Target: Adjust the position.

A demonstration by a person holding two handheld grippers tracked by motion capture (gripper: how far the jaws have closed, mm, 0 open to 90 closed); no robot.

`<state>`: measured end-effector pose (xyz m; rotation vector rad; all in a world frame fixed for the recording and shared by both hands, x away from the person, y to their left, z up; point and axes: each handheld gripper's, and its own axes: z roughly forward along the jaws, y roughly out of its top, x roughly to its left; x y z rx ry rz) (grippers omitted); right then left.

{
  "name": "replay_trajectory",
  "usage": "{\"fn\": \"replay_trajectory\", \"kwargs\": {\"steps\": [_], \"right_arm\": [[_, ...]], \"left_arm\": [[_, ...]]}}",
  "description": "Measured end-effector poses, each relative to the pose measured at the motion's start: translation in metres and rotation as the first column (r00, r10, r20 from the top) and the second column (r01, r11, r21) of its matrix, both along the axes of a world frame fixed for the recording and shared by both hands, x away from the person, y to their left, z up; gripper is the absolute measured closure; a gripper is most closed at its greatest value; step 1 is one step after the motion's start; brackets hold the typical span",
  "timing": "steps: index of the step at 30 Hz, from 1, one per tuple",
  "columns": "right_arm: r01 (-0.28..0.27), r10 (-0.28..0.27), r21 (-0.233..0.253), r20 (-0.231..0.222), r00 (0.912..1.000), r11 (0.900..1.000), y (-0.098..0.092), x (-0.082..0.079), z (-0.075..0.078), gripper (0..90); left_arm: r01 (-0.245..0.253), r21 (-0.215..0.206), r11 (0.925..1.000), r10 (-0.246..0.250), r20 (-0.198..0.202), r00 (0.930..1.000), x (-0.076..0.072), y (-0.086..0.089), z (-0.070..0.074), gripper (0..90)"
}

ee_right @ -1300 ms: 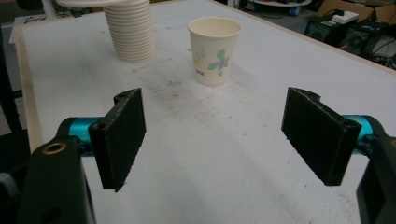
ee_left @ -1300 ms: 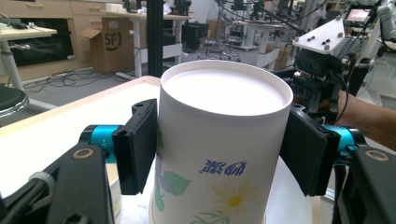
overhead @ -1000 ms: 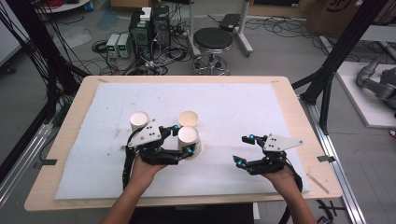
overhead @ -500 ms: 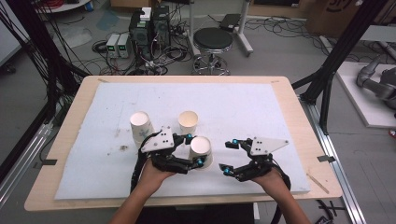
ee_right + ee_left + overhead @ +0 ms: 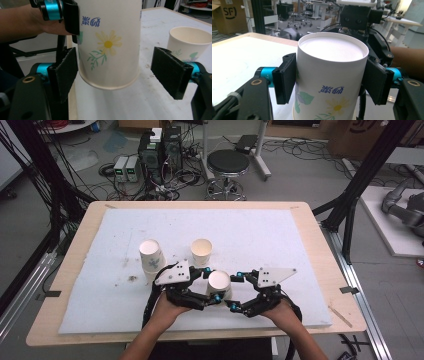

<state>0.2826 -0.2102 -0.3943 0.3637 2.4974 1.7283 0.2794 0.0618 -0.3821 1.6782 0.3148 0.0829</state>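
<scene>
A flower-printed paper cup (image 5: 219, 285) is held clear of the white-padded bench (image 5: 260, 235), clamped near its rim between the pads of the left hand-held gripper (image 5: 212, 286), while the right hand-held gripper (image 5: 234, 291) stands just beside it with its jaws spread wide around the cup's lower half, not yet touching. In the right gripper view the cup's base (image 5: 110, 85) hangs between the two open pads (image 5: 170, 71), nearer the one on that view's left. The step in hand looks like a handover from left to right. Doing it well likely means centring the cup between the right pads first, closing them gently on the lower wall below the left hand-held gripper's hold so the thin paper does not buckle, and opening the left jaws only once the right ones bear squarely on both sides. The cup should stay upright throughout.

Beyond the left hand-held gripper, two more cups stand on the bench: one (image 5: 201, 251) ahead of the held cup, and what looks like a stack of two (image 5: 151, 257) farther to the left. Blue characters printed above a yellow daisy on the held cup (image 5: 332, 89) are too small to read with confidence. A cardboard box (image 5: 227, 13) past the bench carries the letters "SF".
</scene>
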Motion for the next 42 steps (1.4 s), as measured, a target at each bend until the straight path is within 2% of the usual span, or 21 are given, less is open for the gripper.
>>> {"fn": "replay_trajectory", "kwargs": {"steps": [6, 13, 20, 22, 25, 26, 28, 32, 37, 42], "right_arm": [[-0.028, 0.028, 0.017, -0.017, 0.9995, 0.999, 0.004, 0.001, -0.002, 22.5], [-0.065, 0.067, 0.037, -0.045, 0.9967, 0.997, 0.005, 0.002, -0.005, 26.9], [-0.079, 0.08, 0.03, -0.024, 0.9965, 0.996, 0.004, 0.002, -0.004, 32.0], [-0.081, 0.081, 0.017, -0.016, 0.9966, 0.997, 0.004, 0.002, -0.002, 33.2], [-0.084, 0.084, 0.002, -0.017, 0.9963, 0.996, 0.004, 0.002, -0.001, 33.8], [-0.082, 0.082, -0.005, -0.019, 0.9965, 0.997, 0.004, 0.002, 0.0, 33.8], [-0.078, 0.078, -0.031, -0.011, 0.9969, 0.996, 0.003, 0.003, 0.001, 33.8], [-0.077, 0.077, -0.074, -0.001, 0.997, 0.994, 0.003, 0.004, 0.003, 33.8], [-0.07, 0.072, -0.105, 0.012, 0.9973, 0.992, 0.001, 0.004, 0.009, 33.8], [-0.067, 0.074, -0.177, 0.037, 0.9965, 0.982, 0.001, 0.004, 0.013, 33.7]], "left_arm": [[0.028, -0.015, 0.9995, -0.028, -0.005, 0.9996, -0.001, -0.005, -0.002, 32.8], [0.046, -0.027, 0.9986, -0.046, -0.006, 0.9989, -0.001, -0.008, -0.003, 32.8], [0.045, -0.031, 0.9985, -0.045, -0.003, 0.999, -0.003, -0.007, -0.003, 33.1], [0.035, -0.017, 0.9993, -0.035, 0.001, 0.9994, -0.004, -0.009, -0.003, 29.8], [0.007, -0.002, 1.0, -0.007, 0.0, 1.0, -0.005, -0.01, -0.002, 17.2], [0.005, 0.001, 1.0, -0.005, 0.003, 1.0, -0.006, -0.01, -0.001, 15.5], [0.007, 0.003, 1.0, -0.007, 0.003, 1.0, -0.005, -0.008, 0.0, 15.5], [0.012, 0.038, 0.9992, -0.012, -0.002, 0.9999, -0.004, -0.004, 0.005, 15.5], [0.022, 0.066, 0.9976, -0.021, -0.012, 0.9997, -0.003, 0.0, 0.009, 15.5], [0.05, 0.115, 0.9921, -0.048, -0.02, 0.9986, -0.002, 0.002, 0.011, 15.5]]}}
